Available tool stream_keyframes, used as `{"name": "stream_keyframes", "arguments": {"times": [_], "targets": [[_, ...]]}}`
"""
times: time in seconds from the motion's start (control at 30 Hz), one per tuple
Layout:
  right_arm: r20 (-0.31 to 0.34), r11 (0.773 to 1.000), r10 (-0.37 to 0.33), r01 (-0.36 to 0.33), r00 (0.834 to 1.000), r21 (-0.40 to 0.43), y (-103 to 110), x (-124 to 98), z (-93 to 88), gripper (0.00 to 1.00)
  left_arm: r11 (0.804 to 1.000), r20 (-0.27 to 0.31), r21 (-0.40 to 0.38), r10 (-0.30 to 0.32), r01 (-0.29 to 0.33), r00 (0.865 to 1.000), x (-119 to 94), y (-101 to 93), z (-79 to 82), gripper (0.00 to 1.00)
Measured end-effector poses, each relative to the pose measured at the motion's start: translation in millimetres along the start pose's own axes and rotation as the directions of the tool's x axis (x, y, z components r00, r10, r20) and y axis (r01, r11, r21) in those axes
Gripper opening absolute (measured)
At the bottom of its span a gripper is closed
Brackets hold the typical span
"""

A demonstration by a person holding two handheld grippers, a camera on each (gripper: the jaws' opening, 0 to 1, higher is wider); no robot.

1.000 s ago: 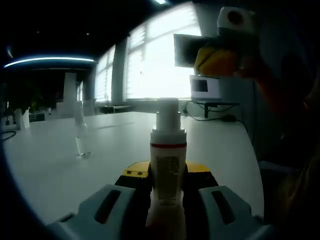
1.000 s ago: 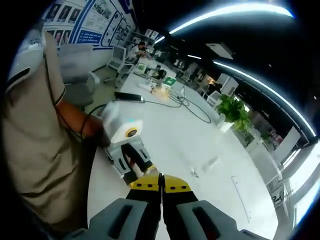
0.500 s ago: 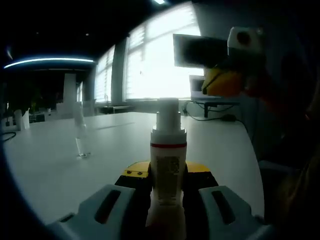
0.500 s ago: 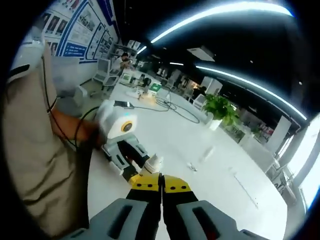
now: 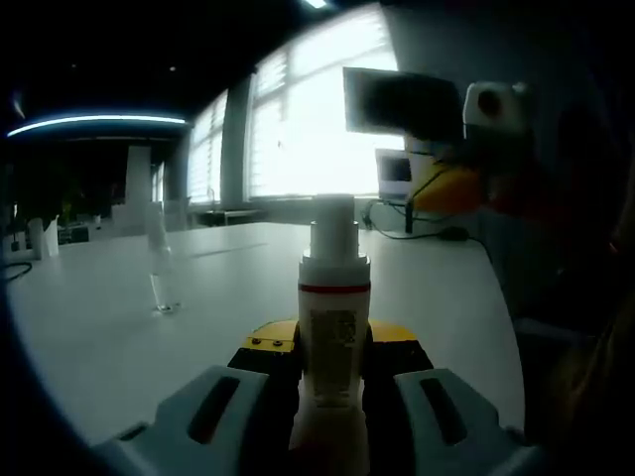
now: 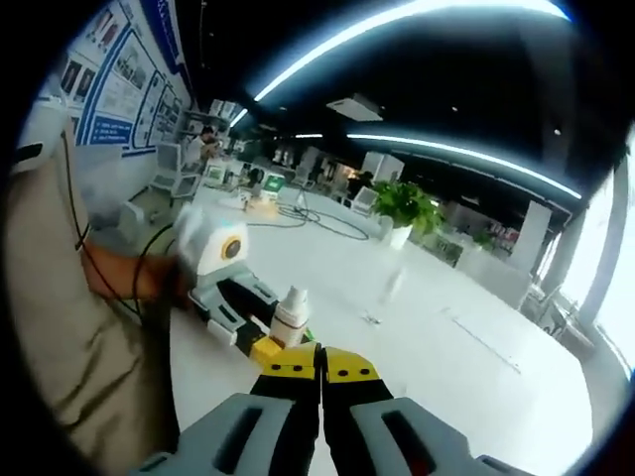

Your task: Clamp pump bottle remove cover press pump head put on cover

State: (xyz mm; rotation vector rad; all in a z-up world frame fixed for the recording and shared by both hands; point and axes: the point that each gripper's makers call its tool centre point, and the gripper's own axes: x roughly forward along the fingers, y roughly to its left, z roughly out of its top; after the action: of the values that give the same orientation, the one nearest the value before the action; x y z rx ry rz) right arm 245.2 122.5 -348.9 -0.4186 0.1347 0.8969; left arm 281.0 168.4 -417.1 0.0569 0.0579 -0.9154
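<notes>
I see the pump bottle (image 5: 334,327) as white with a thin red band under its collar and a pale label of dark print. My left gripper (image 5: 332,372) is grey, its jaws black with yellow tips; the right gripper (image 6: 319,369) shows the same grey and yellow. The cover (image 5: 159,270) is clear, nearly colourless. The surface (image 5: 109,327) reads plain white. The plant (image 6: 402,206) is bright green.

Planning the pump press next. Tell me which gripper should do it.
Right. The left gripper is shut on the pump bottle, cover off; the right gripper is shut, holds nothing, and hangs beside the pump head.
</notes>
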Motion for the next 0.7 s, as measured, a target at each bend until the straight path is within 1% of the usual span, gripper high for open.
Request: {"name": "stream_keyframes", "arguments": {"times": [0.07,0.13,0.23,0.47,0.53,0.63,0.7], "targets": [[-0.01,0.998,-0.022,0.023,1.0,0.058,-2.9,-1.6,-6.7,0.0,1.0,0.0,0.0,0.0,0.0,1.0,-0.2,-0.4,0.4,0.14],[-0.002,0.995,-0.032,0.032,0.999,0.091,-4.0,-2.9,-11.0,0.0,1.0,0.0,0.0,-0.001,0.001,1.0,0.0,-1.1,0.3,0.14],[-0.003,0.994,-0.042,0.042,0.999,0.105,0.0,-4.6,-17.8,0.0,1.0,0.0,0.001,-0.001,0.001,1.0,0.0,0.1,0.0,0.14],[0.016,0.989,-0.069,0.066,0.997,0.135,-1.5,-6.8,-30.2,0.0,1.0,0.0,0.002,0.0,0.0,1.0,-0.4,0.2,-0.1,0.14],[0.029,0.988,-0.068,0.063,0.997,0.141,-0.2,-7.2,-34.1,0.0,1.0,0.0,0.002,0.0,0.0,1.0,-0.1,-0.3,0.0,0.14],[0.052,0.983,-0.086,0.077,0.995,0.164,-4.1,-6.2,-42.2,0.0,1.0,0.0,0.002,0.001,-0.001,1.0,-0.4,0.2,0.0,0.14],[0.056,0.981,-0.094,0.082,0.994,0.177,-2.9,-3.7,-47.2,0.0,1.0,0.0,0.004,0.001,-0.001,1.0,-0.2,-0.8,0.3,0.14]]}}
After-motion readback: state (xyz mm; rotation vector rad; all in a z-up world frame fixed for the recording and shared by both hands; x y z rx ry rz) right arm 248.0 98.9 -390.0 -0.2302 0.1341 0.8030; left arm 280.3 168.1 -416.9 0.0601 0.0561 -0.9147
